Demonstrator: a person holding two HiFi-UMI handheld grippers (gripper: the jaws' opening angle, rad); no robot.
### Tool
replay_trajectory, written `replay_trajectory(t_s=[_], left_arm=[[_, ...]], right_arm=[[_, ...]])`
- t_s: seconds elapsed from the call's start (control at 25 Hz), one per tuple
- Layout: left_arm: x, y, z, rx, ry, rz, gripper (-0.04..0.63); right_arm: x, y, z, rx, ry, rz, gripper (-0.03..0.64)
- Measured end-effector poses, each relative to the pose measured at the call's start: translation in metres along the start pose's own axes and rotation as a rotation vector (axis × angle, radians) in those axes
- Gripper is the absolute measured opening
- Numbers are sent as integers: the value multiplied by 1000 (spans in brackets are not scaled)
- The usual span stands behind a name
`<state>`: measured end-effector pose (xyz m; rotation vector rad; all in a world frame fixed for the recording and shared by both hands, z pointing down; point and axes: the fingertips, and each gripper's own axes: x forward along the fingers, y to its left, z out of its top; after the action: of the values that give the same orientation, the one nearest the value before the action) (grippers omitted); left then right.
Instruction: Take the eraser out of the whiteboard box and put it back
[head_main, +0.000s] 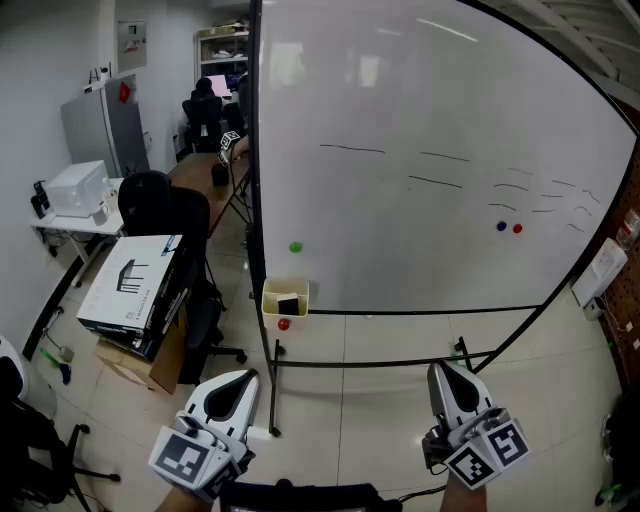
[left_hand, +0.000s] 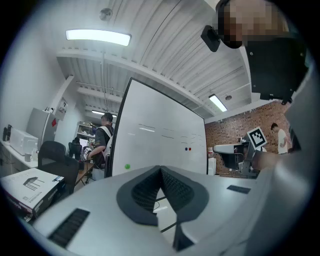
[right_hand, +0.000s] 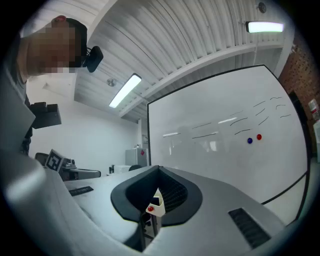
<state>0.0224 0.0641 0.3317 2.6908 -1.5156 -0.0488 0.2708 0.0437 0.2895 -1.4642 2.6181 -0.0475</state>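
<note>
1. Presently, the eraser (head_main: 290, 305) lies inside the yellow whiteboard box (head_main: 270, 298), which is fixed at the lower left corner of the whiteboard (head_main: 420, 210) (a red magnet (head_main: 284, 324) sits just under the box).
2. Left gripper (head_main: 238, 382): jaws pressed together, nothing between them; held low, well apart from the box.
3. Right gripper (head_main: 447, 376): jaws likewise closed and empty, facing the board, well apart from the box.

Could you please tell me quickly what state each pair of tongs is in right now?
Left tongs: closed, tips together, holding nothing.
Right tongs: closed, tips together, holding nothing.
</note>
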Motion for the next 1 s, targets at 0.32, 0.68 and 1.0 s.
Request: replay_trajectory(t_s=[0.32,0.68,1.0], left_arm=[[22,34,3,-12,-16,10,28],[65,57,2,4,24,68,28],[75,128,-9,-67,25,88,26]], right_arm=[[55,19,-9,-2,22,79,8],[116,-9,-21,44,48,164,8],[180,5,-50,79,69,137,9]])
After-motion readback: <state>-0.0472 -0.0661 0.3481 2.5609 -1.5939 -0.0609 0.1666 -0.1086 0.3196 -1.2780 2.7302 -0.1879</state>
